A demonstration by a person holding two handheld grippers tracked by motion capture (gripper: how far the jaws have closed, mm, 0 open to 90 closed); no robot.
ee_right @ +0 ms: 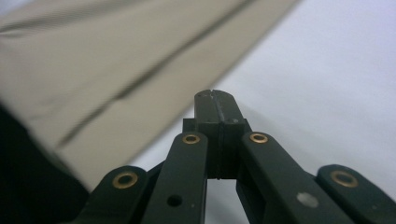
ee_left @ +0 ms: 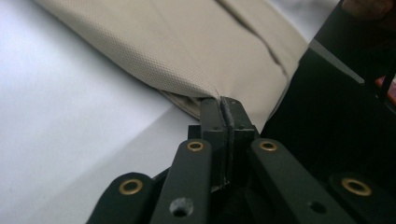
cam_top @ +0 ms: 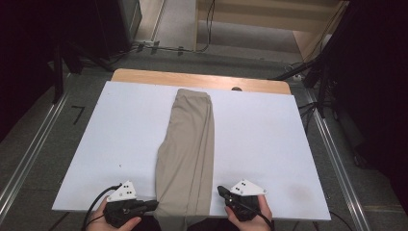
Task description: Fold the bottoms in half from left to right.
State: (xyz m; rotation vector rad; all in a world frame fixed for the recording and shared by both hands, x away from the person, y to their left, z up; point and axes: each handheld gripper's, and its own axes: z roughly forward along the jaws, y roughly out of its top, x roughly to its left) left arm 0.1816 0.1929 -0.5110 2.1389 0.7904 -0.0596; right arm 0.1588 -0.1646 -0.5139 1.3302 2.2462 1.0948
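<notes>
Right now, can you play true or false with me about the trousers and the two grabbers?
1. The beige trousers lie folded lengthwise on the white board. True.
2. The left gripper has its jaws wide open. False: its jaws are pressed together, right at the edge of the trousers' cloth.
3. The right gripper is shut. True: its jaws meet with nothing between them, above bare white board.
4. The trousers lie crosswise, from left to right. False: they run from the near edge toward the far edge of the board.
5. The right gripper sits on top of the trousers. False: it is beside them, on their right.
</notes>
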